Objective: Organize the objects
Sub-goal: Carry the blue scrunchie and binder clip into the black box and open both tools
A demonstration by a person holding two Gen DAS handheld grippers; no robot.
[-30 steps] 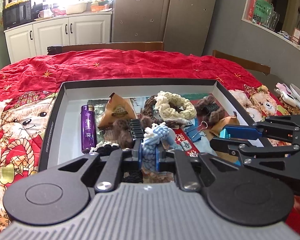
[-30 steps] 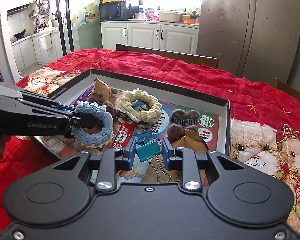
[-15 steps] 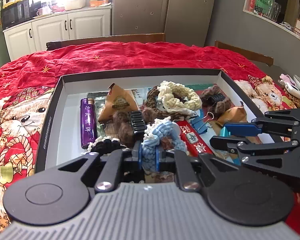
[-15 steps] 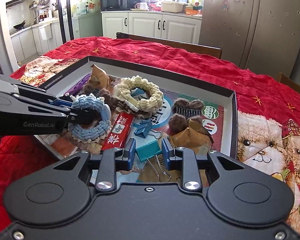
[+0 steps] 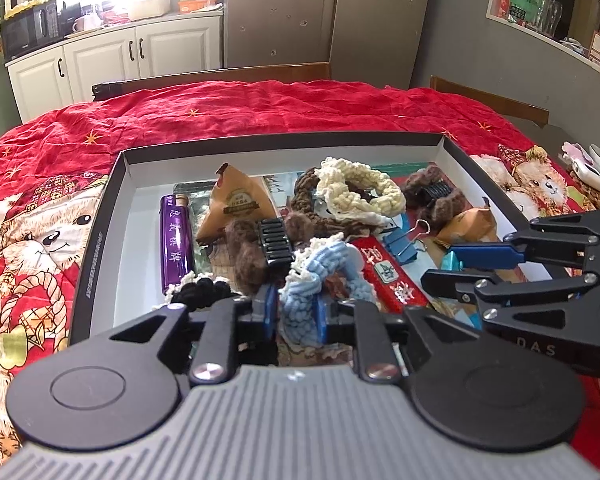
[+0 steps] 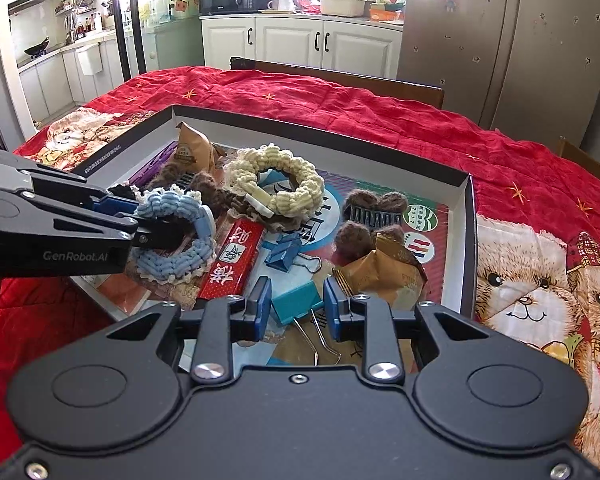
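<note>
a red cloth (image 5: 236, 112) printed with teddy bears covers the bench, and white kitchen cupboards (image 6: 300, 44) and a grey fridge (image 6: 512, 40) stand on the far side of the room. on the cloth sits a shallow dark box (image 5: 100, 216) with a white inside, crowded with small things.

the left gripper (image 5: 294, 314) is over the near edge of the box, and its jaws are opening with a light blue knitted hair tie (image 5: 324, 276) between them; in the left wrist view the blue pads still seem to touch the yarn on both sides. in the right wrist view that hair tie (image 6: 176, 236) hangs around the left gripper's lower finger, just above the near left part of the box.

the right gripper (image 6: 296, 306) is at the near right part of the box, jaws narrow, with a teal binder clip (image 6: 296, 300) between the pads; whether they press on it cannot be told, as a thin gap shows on the right.

farther in lies a cream knitted hair tie (image 6: 284, 188) resting on a brown one. at the far left of the box lies a purple lighter (image 5: 174, 248), beside a brown paper packet (image 5: 236, 208). a red packet (image 6: 236, 256) lies just right of the blue hair tie, with a small blue binder clip (image 6: 286, 254) to its right. a furry brown hair claw (image 6: 374, 208) sits near the right wall, above another brown packet (image 6: 384, 270).
</note>
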